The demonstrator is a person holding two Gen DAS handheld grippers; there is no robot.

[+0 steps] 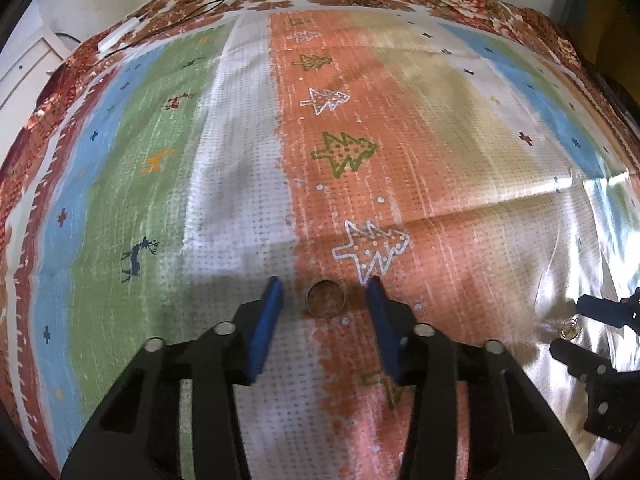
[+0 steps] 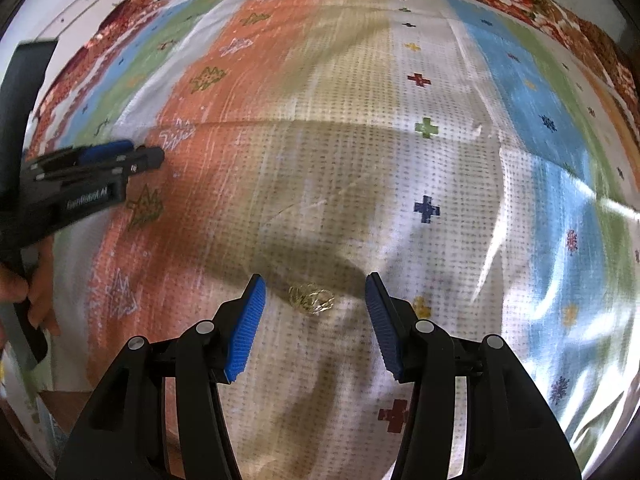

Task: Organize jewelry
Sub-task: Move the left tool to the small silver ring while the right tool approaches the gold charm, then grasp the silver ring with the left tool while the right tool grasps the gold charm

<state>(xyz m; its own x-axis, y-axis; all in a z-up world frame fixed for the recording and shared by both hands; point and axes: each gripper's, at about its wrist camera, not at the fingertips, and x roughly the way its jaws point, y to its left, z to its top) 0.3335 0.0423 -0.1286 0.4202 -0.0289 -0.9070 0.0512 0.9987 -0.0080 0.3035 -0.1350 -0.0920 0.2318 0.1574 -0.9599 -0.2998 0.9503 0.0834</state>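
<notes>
Ring lies flat, no long axis, betw left gripper fingers, apart, untouched. Right gripper fingers apart round gold ornament.

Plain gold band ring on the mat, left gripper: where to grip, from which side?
Grip the plain gold band ring across its outer wall, coming straight down from above. It lies flat on the striped woven mat, hole up, centred between the left gripper's blue fingers, which don't touch it yet.
</notes>
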